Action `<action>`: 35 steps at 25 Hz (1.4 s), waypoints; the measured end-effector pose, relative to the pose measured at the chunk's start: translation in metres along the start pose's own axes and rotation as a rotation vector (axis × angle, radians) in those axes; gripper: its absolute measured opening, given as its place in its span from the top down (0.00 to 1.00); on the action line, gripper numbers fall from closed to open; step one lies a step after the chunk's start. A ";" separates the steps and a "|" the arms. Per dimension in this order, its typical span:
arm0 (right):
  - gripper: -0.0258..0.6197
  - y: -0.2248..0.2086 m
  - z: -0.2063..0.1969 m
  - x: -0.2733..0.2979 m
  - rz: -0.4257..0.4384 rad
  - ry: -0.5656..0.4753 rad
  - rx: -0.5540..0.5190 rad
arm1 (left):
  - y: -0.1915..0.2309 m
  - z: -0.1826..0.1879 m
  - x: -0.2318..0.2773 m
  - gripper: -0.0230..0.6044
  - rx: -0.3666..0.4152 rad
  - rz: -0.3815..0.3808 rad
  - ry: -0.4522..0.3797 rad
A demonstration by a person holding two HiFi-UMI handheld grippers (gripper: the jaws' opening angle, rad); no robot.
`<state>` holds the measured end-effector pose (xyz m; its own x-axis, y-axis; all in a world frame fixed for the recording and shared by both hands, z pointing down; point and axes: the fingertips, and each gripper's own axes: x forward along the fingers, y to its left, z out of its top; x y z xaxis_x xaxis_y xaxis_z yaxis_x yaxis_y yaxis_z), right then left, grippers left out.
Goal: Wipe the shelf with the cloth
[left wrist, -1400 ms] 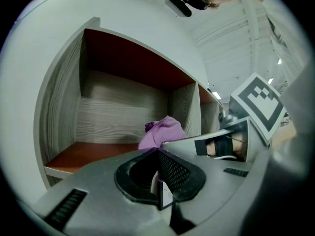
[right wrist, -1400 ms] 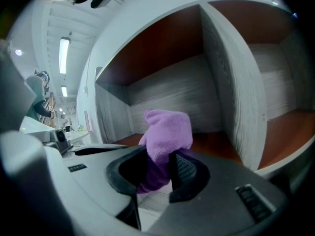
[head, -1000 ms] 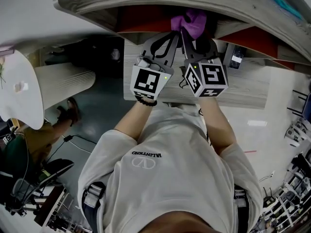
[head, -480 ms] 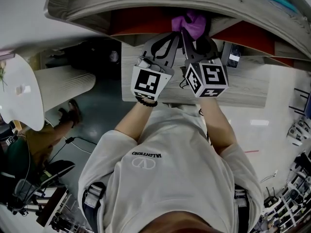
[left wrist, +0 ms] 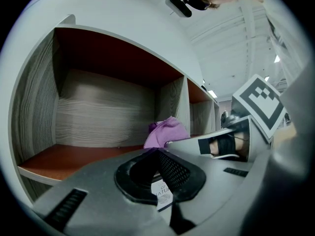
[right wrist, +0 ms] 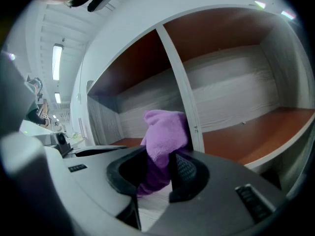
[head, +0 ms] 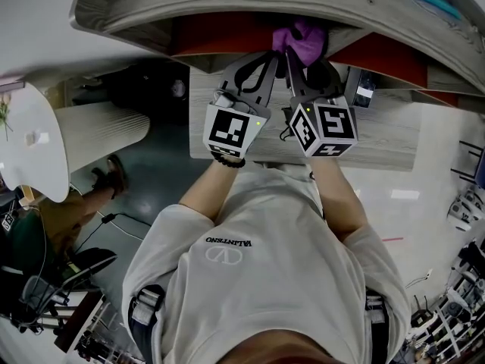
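The purple cloth [head: 300, 38] is bunched in my right gripper [head: 297, 58], whose jaws are shut on it at the mouth of the grey wood shelf [head: 227, 6]. In the right gripper view the cloth [right wrist: 166, 131] rises out of the right gripper [right wrist: 165, 165] in front of the white divider [right wrist: 179, 92], with a red-brown shelf floor [right wrist: 256, 132] to its right. My left gripper [head: 265, 55] is just left of it, shut with nothing in it. The left gripper view shows the left gripper [left wrist: 157, 154], the cloth [left wrist: 168, 132] beyond it, and an empty compartment floor [left wrist: 74, 156].
Below the shelf runs a lower grey wood top [head: 379, 139] with a small dark device [head: 367, 89] on it. A white round table [head: 30, 139] and a seated person's foot [head: 114, 174] are at the left. Cluttered benches fill the lower corners.
My right gripper and the cloth have shifted slightly to the right. The left gripper has hardly moved.
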<state>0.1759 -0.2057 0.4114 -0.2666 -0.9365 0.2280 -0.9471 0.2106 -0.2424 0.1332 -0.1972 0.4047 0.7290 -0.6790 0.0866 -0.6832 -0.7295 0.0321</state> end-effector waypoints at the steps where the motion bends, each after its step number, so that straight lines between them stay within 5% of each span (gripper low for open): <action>1: 0.81 0.000 0.002 -0.001 0.000 -0.003 0.003 | 0.000 0.000 0.000 0.96 -0.001 0.000 0.000; 35: 0.81 0.007 0.069 -0.033 -0.043 -0.129 -0.005 | -0.003 0.062 -0.020 0.96 0.038 -0.018 -0.115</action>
<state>0.1906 -0.1930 0.3369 -0.2012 -0.9729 0.1143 -0.9581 0.1711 -0.2299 0.1235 -0.1868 0.3414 0.7426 -0.6691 -0.0281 -0.6695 -0.7428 -0.0052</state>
